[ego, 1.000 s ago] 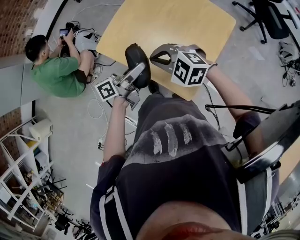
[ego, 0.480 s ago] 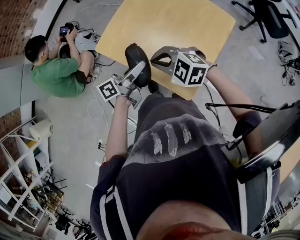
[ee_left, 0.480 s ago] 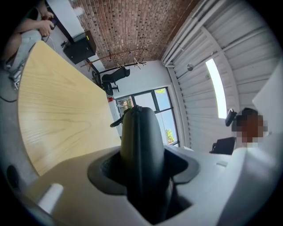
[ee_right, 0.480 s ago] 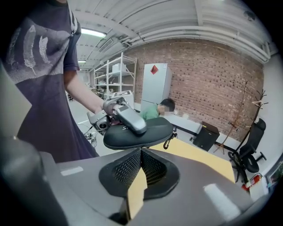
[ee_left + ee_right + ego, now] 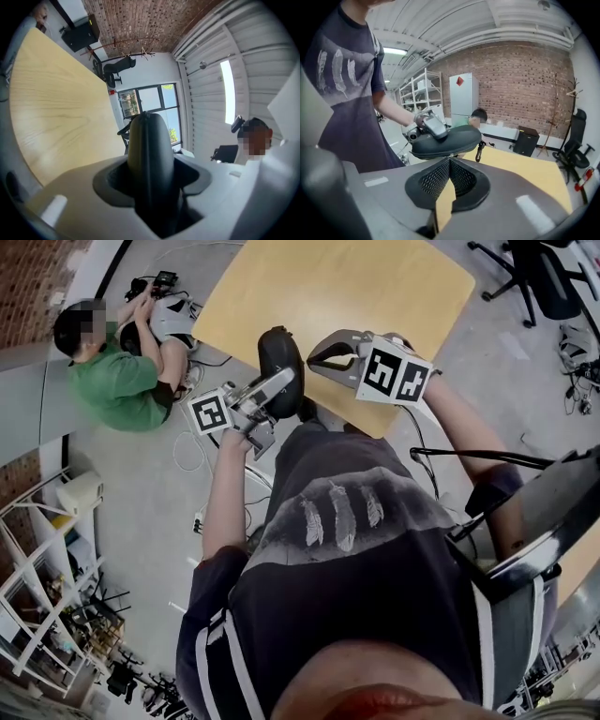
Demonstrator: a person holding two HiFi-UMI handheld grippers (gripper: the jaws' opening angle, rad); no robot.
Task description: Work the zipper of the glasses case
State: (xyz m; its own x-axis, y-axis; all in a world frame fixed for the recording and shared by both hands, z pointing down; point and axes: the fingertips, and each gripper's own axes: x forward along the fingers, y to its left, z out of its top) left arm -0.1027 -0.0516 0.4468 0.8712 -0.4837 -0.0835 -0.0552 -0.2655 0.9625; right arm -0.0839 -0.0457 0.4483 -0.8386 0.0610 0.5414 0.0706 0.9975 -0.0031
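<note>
Glasses case, likely light, stiff-shelled, best held across its body: left gripper clamps it so; right gripper shut at 6 o'clock beneath.

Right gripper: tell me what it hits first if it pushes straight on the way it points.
The black glasses case, clamped in the left gripper, sits right at the shut jaw tips of the right gripper. It would meet the case's edge almost at once; whether they already touch is unclear.
</note>
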